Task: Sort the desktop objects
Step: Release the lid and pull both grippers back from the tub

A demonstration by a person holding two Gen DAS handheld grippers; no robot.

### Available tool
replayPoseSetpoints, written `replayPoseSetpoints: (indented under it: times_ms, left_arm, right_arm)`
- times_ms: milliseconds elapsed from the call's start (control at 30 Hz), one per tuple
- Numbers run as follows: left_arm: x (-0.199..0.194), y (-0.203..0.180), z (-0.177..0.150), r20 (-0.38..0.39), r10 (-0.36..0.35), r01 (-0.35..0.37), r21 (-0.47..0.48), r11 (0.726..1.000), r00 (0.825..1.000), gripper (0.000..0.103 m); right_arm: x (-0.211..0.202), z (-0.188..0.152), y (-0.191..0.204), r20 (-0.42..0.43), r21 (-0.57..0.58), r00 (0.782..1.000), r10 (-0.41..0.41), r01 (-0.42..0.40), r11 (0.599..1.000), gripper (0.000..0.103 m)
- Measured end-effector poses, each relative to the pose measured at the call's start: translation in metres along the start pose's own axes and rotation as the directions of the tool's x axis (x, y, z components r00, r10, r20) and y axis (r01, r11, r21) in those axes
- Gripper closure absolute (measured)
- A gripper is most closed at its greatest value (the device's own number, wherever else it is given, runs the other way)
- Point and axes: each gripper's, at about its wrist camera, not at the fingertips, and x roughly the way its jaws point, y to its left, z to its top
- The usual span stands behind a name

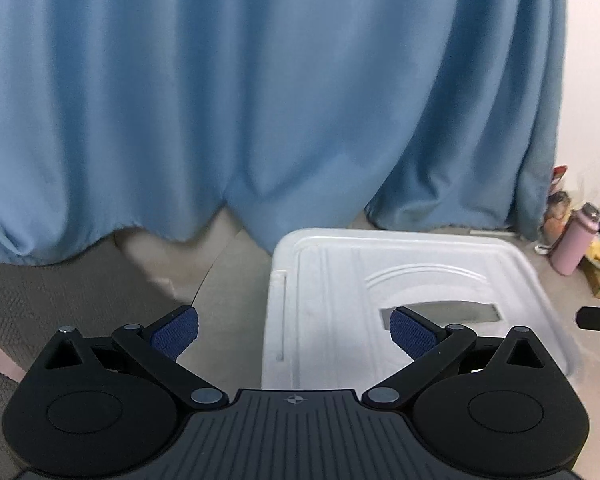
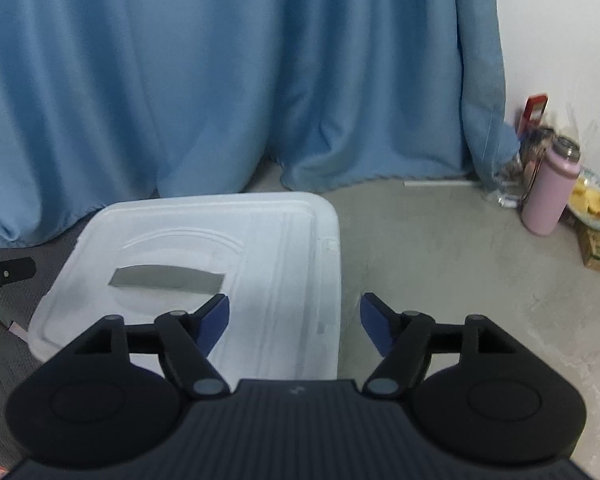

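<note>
We hold both tools above a white plastic bin lid (image 1: 404,288), w/ a slot-shaped handle opening (image 2: 168,278). Left gripper (image 1: 294,334) and right gripper (image 2: 294,320) both have jaws wide apart, nothing held. No desktop objects to sort lie within reach; we judge sorting hasn't begun. Next move prob. calls for finding the items, or lifting the lid. Bin contents hidden under the lid. Behind: blue curtain (image 1: 260,100). Far right on the floor, a pink bottle (image 2: 550,192) amid blurred clutter.
</note>
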Motion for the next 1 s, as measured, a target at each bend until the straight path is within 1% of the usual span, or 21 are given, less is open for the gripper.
replayPoseSetpoints:
  times_ms: [67, 233, 300, 433, 533, 567, 633, 700, 767, 867, 933, 1000]
  left_arm:
    - [-0.016, -0.008, -0.012, 0.029, 0.005, -0.005, 0.018, 1.0, 1.0, 0.0]
    - [-0.049, -0.029, -0.053, 0.067, 0.015, -0.02, 0.071, 0.997, 0.998, 0.0]
    - [-0.06, -0.034, -0.072, 0.073, 0.009, -0.014, 0.069, 0.998, 0.997, 0.0]
    - [-0.078, -0.043, -0.113, 0.069, -0.008, 0.005, 0.048, 0.999, 0.998, 0.0]
    - [-0.084, -0.047, -0.143, 0.074, 0.014, -0.018, 0.066, 0.998, 0.997, 0.0]
    - [-0.087, -0.051, -0.153, 0.078, 0.03, -0.036, 0.08, 0.996, 0.997, 0.0]
    - [-0.093, -0.06, -0.173, 0.112, 0.052, -0.066, 0.12, 0.991, 0.992, 0.0]
    - [-0.098, -0.07, -0.195, 0.16, 0.072, -0.099, 0.167, 0.981, 0.984, 0.0]
    - [-0.099, -0.077, -0.216, 0.176, 0.096, -0.131, 0.197, 0.972, 0.98, 0.0]
    - [-0.094, -0.079, -0.242, 0.147, 0.092, -0.118, 0.177, 0.977, 0.985, 0.0]
    - [-0.091, -0.075, -0.258, 0.125, 0.077, -0.093, 0.13, 0.987, 0.989, 0.0]
    - [-0.088, -0.071, -0.274, 0.109, 0.066, -0.075, 0.081, 0.994, 0.992, 0.0]
  right_arm:
    - [-0.013, -0.011, 0.005, 0.03, -0.017, 1.0, -0.006, 0.006, 1.0, 0.029]
    - [-0.043, -0.053, 0.016, 0.097, -0.031, 0.995, 0.003, 0.0, 1.0, 0.026]
    - [-0.053, -0.071, 0.021, 0.117, -0.026, 0.993, 0.006, -0.003, 1.0, 0.025]
    - [-0.064, -0.107, 0.031, 0.118, -0.005, 0.993, -0.003, 0.003, 1.0, 0.024]
    - [-0.071, -0.132, 0.038, 0.146, -0.016, 0.989, 0.003, 0.0, 1.0, 0.022]
    - [-0.073, -0.14, 0.04, 0.155, -0.023, 0.988, 0.003, 0.001, 1.0, 0.022]
    - [-0.075, -0.156, 0.045, 0.169, -0.034, 0.986, -0.007, 0.013, 0.999, 0.022]
    - [-0.075, -0.171, 0.048, 0.184, -0.036, 0.983, -0.014, 0.02, 0.999, 0.022]
    - [-0.074, -0.188, 0.052, 0.19, -0.026, 0.982, -0.022, 0.028, 0.999, 0.022]
    - [-0.071, -0.216, 0.056, 0.187, -0.005, 0.982, -0.035, 0.037, 0.999, 0.022]
    - [-0.068, -0.233, 0.057, 0.184, 0.012, 0.982, -0.047, 0.046, 0.999, 0.022]
    - [-0.065, -0.249, 0.059, 0.192, 0.001, 0.979, -0.065, 0.066, 0.998, 0.022]
